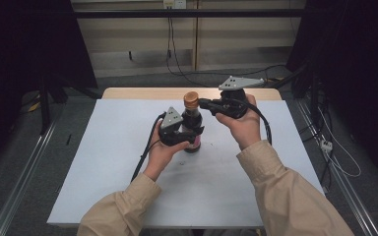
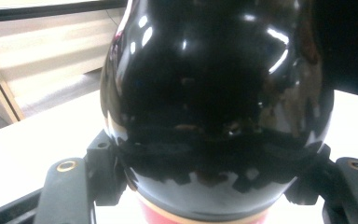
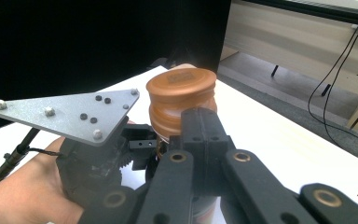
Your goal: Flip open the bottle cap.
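Dark bottle [image 1: 192,129], upright near the middle of the white table [image 1: 103,167], gripped from two sides. Left gripper [image 1: 189,136] clamped round the bottle's glossy black belly [image 2: 214,93], one jaw pressed to each flank, red label band just below. Held from underneath by the left hand [image 1: 162,152], grey three-cornered plate on top. Right gripper [image 1: 203,103] reaching in level from the right, jaws drawn together beside the neck, just under the copper-brown cap [image 3: 182,88]; whether actually pinching the neck, cannot tell. Right hand [image 1: 241,125] wrapped round its body. Beige sleeves [image 1: 285,191] entering from below; cables [image 1: 172,54] across the floor beyond the table.
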Demonstrator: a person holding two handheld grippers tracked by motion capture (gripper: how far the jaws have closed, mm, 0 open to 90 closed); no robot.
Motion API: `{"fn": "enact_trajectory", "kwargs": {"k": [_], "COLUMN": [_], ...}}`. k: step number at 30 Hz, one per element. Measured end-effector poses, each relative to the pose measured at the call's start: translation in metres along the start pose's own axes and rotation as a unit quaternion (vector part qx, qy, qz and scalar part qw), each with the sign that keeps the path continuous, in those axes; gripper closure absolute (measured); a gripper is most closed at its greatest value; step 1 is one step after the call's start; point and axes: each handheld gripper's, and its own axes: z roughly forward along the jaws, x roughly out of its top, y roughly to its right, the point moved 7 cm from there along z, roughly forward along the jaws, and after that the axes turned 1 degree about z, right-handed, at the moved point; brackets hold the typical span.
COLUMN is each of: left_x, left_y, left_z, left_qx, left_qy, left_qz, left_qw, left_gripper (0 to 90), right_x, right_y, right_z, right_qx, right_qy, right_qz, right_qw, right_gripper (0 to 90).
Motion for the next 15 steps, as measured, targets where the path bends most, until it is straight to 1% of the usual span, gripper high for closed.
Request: {"fn": "enact_trajectory", "kwargs": {"k": [4,15], "left_x": [0.0,-0.0001], "left_y": [-0.0002,-0.0002], "left_z": [0.0,0.0], "left_qx": [0.001,0.002], "left_qy": [0.0,0.0], "left_qz": [-0.001,-0.002], "left_qw": [1.0,1.0], "left_gripper": [30.7,30.7], "right_x": [0.0012,0.0042], "right_y": [-0.0006,-0.0015], "right_z": [0.0005,0.0004], "right_qx": [-0.001,-0.001], "right_qy": [-0.002,0.004], "right_qz": [0.0,0.003], "right_qw": [1.0,1.0], "right_gripper": [90.0,90.0]}}
